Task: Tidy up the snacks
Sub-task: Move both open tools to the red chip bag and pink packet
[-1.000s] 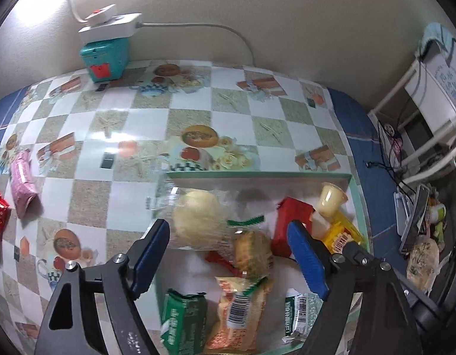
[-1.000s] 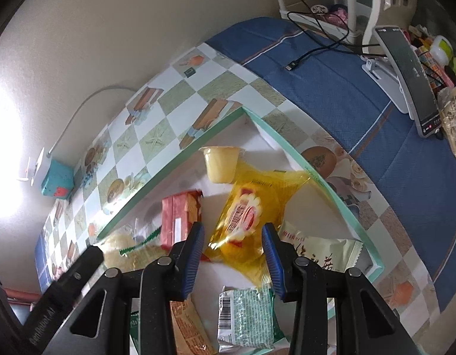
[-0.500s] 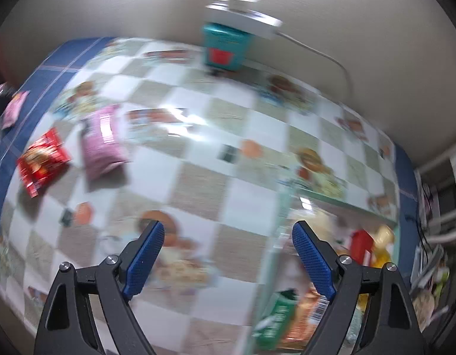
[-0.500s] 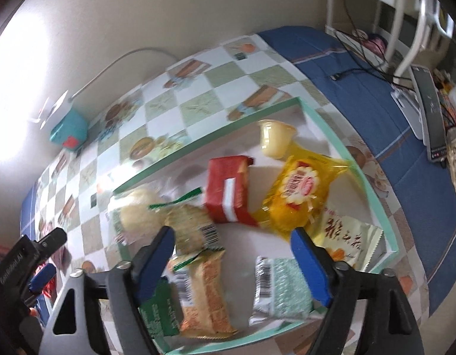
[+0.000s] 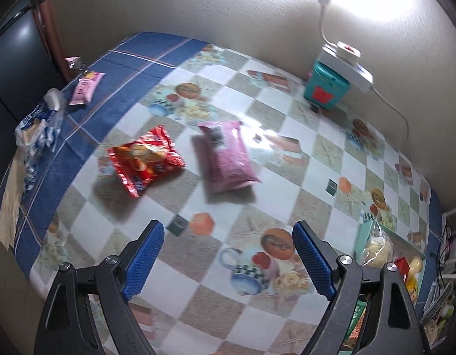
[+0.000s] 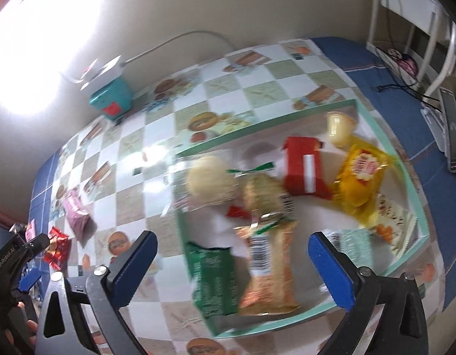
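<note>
Checkered tablecloth (image 5: 257, 183) is carrying the snack tray (image 6: 384, 142), already filling with packets; pink bag (image 5: 228, 156) and red bag (image 5: 145, 159) are lying well left of it. Left gripper (image 5: 228, 263) is hanging wide and empty, while right gripper (image 6: 230, 269), its jaws having just been opening, is gaping empty above the tray.

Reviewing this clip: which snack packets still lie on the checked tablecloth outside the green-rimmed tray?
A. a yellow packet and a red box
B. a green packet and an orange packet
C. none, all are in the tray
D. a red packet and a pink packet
D: the crinkled red snack packet and the pink snack packet lie side by side on the checked tablecloth, well away from the green-rimmed tray.
</note>
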Demonstrator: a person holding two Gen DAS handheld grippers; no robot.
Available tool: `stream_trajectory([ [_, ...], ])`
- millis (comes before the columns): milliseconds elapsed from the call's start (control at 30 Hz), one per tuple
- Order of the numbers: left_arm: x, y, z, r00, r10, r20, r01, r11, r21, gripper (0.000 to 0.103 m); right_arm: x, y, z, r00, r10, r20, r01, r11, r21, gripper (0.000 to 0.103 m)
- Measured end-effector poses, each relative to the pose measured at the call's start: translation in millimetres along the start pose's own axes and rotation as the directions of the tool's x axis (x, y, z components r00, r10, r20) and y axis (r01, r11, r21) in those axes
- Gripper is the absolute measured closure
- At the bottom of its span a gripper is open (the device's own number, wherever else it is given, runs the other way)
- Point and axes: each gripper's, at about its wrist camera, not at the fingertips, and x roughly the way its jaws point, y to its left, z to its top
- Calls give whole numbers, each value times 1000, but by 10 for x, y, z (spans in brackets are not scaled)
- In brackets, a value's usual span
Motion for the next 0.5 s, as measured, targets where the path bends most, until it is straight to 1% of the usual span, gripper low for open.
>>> stream_trajectory([
  [233,-76,450,132,1000,10,30,-8,997,-73,14,83,449,-128,999,40,-11,-41,996,-77,0],
  [367,-72,746,197,998,45,45,-39,992,-123,14,142,710,-209,998,57,-20,-59,991,-120,0],
  [500,-45,973,239,997,65,49,-56,986,-157,14,230,965,-289,997,64,-32,-69,983,-169,0],
])
